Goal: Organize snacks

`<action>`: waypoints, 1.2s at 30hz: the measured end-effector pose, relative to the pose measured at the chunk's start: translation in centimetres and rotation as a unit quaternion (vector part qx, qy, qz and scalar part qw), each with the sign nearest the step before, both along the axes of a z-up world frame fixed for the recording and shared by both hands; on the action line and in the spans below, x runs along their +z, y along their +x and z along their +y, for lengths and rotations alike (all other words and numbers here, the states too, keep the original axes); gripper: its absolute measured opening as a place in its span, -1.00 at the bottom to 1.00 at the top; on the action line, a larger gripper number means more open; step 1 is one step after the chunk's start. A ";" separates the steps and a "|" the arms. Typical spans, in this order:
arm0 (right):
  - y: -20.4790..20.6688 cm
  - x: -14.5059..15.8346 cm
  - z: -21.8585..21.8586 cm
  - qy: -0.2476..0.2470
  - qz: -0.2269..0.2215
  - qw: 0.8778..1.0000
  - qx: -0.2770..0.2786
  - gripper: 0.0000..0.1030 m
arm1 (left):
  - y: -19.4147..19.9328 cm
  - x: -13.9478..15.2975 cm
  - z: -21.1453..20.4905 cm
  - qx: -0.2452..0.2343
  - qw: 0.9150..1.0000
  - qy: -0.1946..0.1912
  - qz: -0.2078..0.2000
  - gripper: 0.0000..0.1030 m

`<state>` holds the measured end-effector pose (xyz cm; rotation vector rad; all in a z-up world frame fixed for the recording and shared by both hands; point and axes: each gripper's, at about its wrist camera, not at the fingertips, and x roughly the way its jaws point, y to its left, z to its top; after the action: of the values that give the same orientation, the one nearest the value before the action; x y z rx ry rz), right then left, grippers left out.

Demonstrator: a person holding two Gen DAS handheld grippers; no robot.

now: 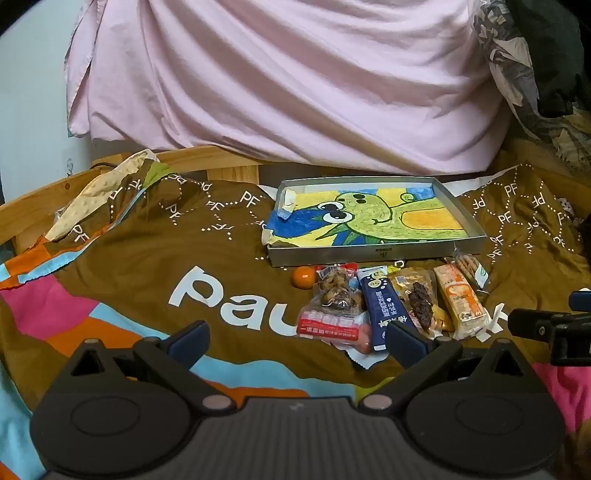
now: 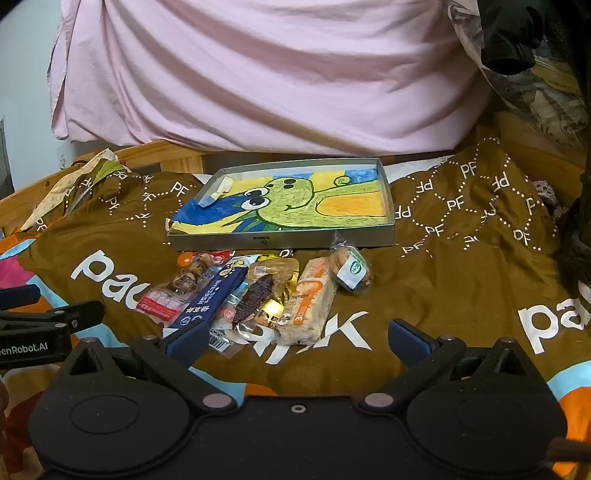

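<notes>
A shallow grey tray [image 1: 373, 254] [image 2: 280, 242] lined with a green cartoon drawing lies on the brown blanket. In front of it sits a heap of snack packs: a navy bar [image 1: 380, 306] [image 2: 210, 295], a red-labelled pack [image 1: 328, 326] [image 2: 159, 304], a clear bag of brown nuggets [image 1: 336, 288], a dark jerky strip in a gold pouch [image 1: 421, 302] [image 2: 258, 291], an orange-white cracker pack [image 1: 461, 299] [image 2: 308, 302], a small cookie bag [image 2: 351, 271] and an orange ball [image 1: 303, 277]. My left gripper [image 1: 297, 341] is open, just short of the heap. My right gripper [image 2: 295, 341] is open with nothing between its fingers.
The brown blanket [image 1: 147, 266] covers a wooden bed frame [image 1: 229, 162]. A pink sheet [image 1: 295, 81] hangs behind the tray. Dark clothing [image 2: 513, 29] hangs at the upper right. Each view shows the other gripper at its side edge.
</notes>
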<state>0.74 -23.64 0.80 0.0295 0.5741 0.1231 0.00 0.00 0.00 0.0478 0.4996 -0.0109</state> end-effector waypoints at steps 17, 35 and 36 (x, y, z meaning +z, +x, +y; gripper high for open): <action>0.0 0.0 -0.1 -0.002 0.002 1.000 0.001 0.99 | -0.1 -0.3 -0.2 0.003 1.000 -0.002 0.005 0.99; 0.1 -0.1 -0.1 -0.001 0.002 1.000 0.000 0.99 | 0.1 -0.2 0.0 0.003 1.000 -0.002 0.008 0.99; 0.1 -0.1 -0.1 -0.002 0.002 1.000 0.000 0.99 | 0.1 -0.2 -0.1 0.003 1.000 -0.002 0.008 0.99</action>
<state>0.82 -23.71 0.73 0.0265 0.5789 0.1223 0.13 -0.06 -0.20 0.0419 0.5157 -0.0065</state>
